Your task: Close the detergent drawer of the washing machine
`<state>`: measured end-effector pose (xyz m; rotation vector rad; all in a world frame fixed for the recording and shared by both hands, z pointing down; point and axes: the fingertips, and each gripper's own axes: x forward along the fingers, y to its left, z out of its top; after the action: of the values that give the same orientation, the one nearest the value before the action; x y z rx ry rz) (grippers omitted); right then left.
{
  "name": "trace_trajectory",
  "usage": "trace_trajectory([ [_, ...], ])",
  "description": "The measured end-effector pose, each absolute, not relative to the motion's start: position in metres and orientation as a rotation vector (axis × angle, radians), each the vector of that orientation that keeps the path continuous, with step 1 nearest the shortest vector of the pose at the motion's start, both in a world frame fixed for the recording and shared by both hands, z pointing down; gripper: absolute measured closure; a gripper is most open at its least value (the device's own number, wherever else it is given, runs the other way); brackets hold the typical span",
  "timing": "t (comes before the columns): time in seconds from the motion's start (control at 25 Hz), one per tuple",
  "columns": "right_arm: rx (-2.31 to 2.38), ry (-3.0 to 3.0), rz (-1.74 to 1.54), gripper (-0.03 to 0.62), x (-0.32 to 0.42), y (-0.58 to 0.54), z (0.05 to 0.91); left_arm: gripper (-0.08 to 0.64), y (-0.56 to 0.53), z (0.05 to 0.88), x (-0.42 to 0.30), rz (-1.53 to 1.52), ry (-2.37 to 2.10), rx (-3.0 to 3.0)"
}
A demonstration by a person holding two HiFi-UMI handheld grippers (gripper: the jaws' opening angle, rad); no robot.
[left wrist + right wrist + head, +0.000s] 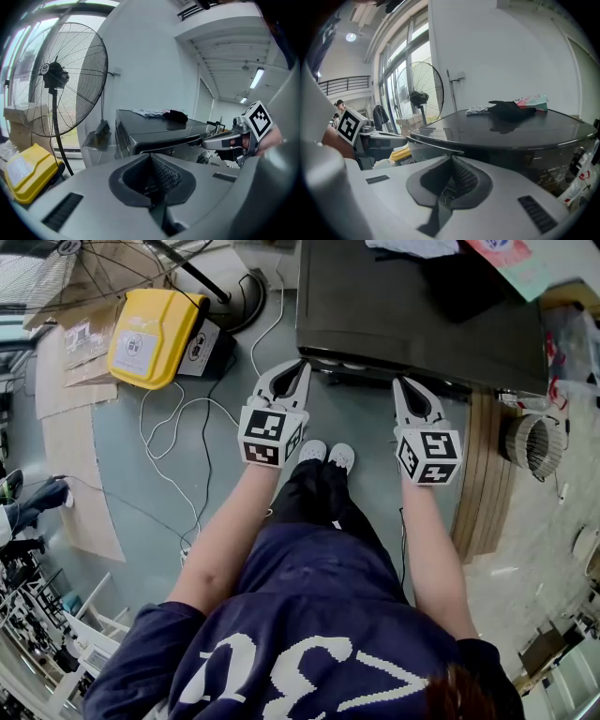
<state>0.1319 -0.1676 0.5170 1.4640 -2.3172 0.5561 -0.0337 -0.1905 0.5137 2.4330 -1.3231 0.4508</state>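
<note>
Left gripper (301,365) and right gripper (399,382), grey moulded plastic with ribbed dark pads (166,176), are both sitting fully closed, gripping nothing, tips near the front top edge of the washing machine (412,306). Its glossy dark lid is overhanging the front, and the detergent drawer cannot be made out beneath it. A dark cloth (511,108) is lying on the lid; a yellow case (150,334), white cables (178,418) and a wire-caged fan (56,75) are sitting off to the left.
</note>
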Motion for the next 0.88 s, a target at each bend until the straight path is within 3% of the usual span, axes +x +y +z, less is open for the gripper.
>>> trace_trajectory([
  [0.88,1.489,-2.321,0.569,0.577,0.1307,-0.1701,0.5203,0.541,-0.1933,0.5147,-0.0336,0.435,-1.352,2.421],
])
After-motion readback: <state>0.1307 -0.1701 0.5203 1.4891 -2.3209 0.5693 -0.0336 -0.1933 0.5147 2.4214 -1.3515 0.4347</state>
